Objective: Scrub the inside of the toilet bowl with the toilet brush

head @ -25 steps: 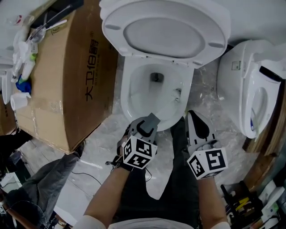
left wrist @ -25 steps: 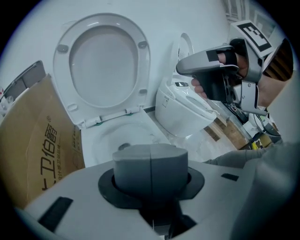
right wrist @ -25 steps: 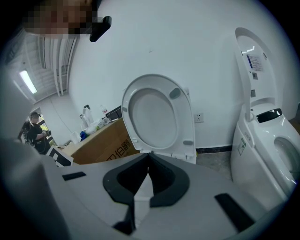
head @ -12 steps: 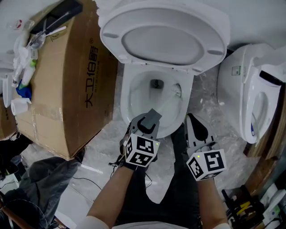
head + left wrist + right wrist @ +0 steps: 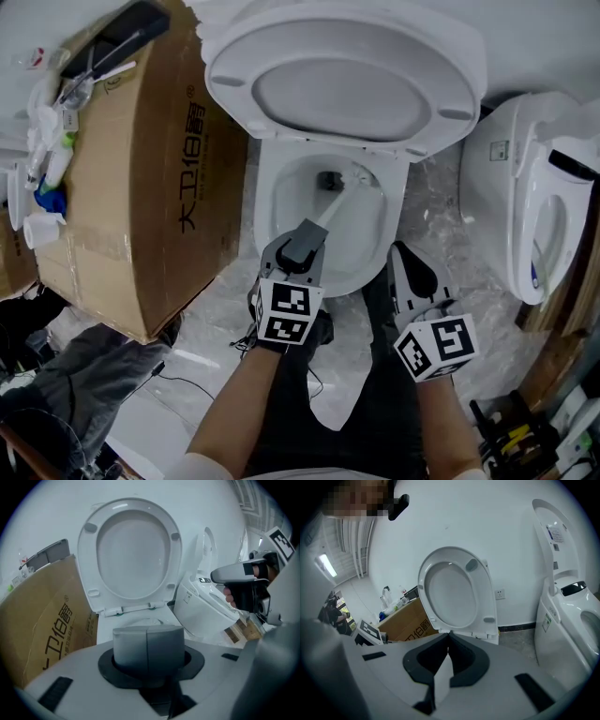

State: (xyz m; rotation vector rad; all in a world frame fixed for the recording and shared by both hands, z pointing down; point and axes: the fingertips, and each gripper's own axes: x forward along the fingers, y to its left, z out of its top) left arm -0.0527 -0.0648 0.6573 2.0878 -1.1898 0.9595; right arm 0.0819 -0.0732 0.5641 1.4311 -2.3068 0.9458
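L gripper has its jaws closed tight on the grey handle end of the toilet brush. In the left gripper view that grey block fills the gap between the jaws. From there the pale shaft slants up and right into the toilet bowl, toward the dark drain opening. R gripper hangs just off the bowl's front rim, jaws pressed together w/ nothing in them — idle. Seat and lid stand raised behind the bowl.

What could go wrong:
- The grip sits at the very end of a long handle, so side load from scrubbing could twist or lever the brush out of the jaws.
- A hard sweep may knock the shaft against the rim, or flick water onto the floor and the person's legs, which are right by the bowl.
- A bump to the raised seat and lid could bring them down on the shaft.
- The cardboard box stands just beside the bowl on the left, so there's little room to swing that way.

Hard to make out:
- The brush head is pale on pale porcelain; can't tell if bristles touch the wall or where exactly they end.
- Water level isn't legible.
- In the left gripper view the handle blocks the bowl's inside — only the seat, the box and a second toilet show past it.
- The second toilet is cut off at the head view's right edge.
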